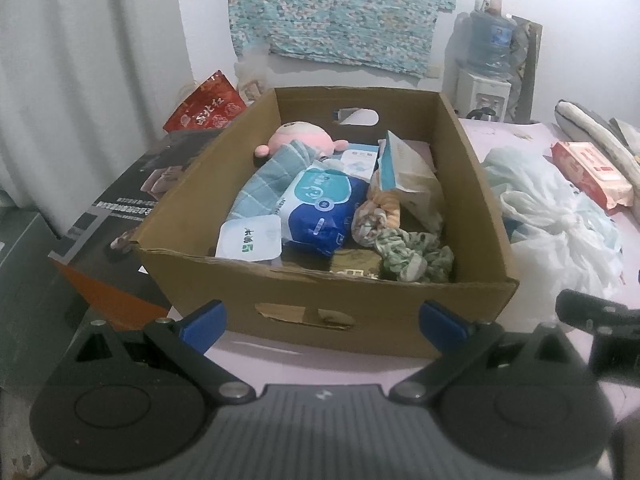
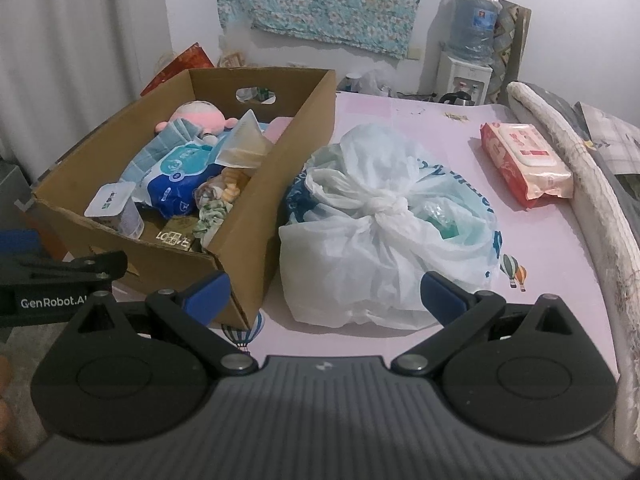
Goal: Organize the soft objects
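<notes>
Here, two handheld grippers hover empty before a half-filled cardboard box [image 1: 328, 312] and a knotted plastic bag [image 2: 384, 232] on a pink-covered surface.

The left gripper [image 1: 322, 322], jaws spread wide and holding nothing, faces the box's near wall at lower centre of its view; the right gripper [image 2: 324, 294], equally wide and empty, sits low centre with the bag just ahead. Inside the box lie a pink plush toy [image 1: 304, 138], a blue-and-white wipes pack [image 1: 320, 208], a folded teal cloth [image 1: 268, 184] and green and orange scrunchies [image 1: 412, 256]. A red wipes pack [image 2: 524, 164] rests apart at upper right of the right view. The likely trouble: the thin, slack bag could tear or slip if pinched away from its knot, and its bulk could catch the box's rim.
</notes>
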Available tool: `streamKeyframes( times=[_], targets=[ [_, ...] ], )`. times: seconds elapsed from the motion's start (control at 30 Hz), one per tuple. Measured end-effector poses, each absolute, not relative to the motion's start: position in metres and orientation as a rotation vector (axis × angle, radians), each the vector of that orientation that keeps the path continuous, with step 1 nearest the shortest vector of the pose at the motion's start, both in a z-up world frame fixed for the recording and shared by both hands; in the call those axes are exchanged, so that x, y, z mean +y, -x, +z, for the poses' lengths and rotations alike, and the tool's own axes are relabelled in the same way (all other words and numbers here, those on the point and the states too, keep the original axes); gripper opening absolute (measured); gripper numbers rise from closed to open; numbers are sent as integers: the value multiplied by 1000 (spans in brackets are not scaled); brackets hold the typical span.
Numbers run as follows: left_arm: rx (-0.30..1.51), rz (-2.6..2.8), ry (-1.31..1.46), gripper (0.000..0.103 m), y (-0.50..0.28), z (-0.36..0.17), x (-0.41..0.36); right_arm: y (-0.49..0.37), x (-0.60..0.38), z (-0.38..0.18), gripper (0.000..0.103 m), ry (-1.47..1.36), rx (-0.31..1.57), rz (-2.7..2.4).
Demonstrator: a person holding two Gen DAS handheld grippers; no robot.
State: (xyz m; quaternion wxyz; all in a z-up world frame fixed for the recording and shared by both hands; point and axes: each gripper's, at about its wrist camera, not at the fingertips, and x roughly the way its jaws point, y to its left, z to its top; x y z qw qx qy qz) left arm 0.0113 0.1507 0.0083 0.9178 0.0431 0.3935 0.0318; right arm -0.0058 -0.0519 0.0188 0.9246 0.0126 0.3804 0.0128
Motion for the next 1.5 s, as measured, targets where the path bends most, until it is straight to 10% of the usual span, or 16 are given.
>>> streamKeyframes(
  times=[1.5],
  targets=[
    [850,79,-72,103,-7,4,161,4,-47,18,102,-16,814,54]
  ],
)
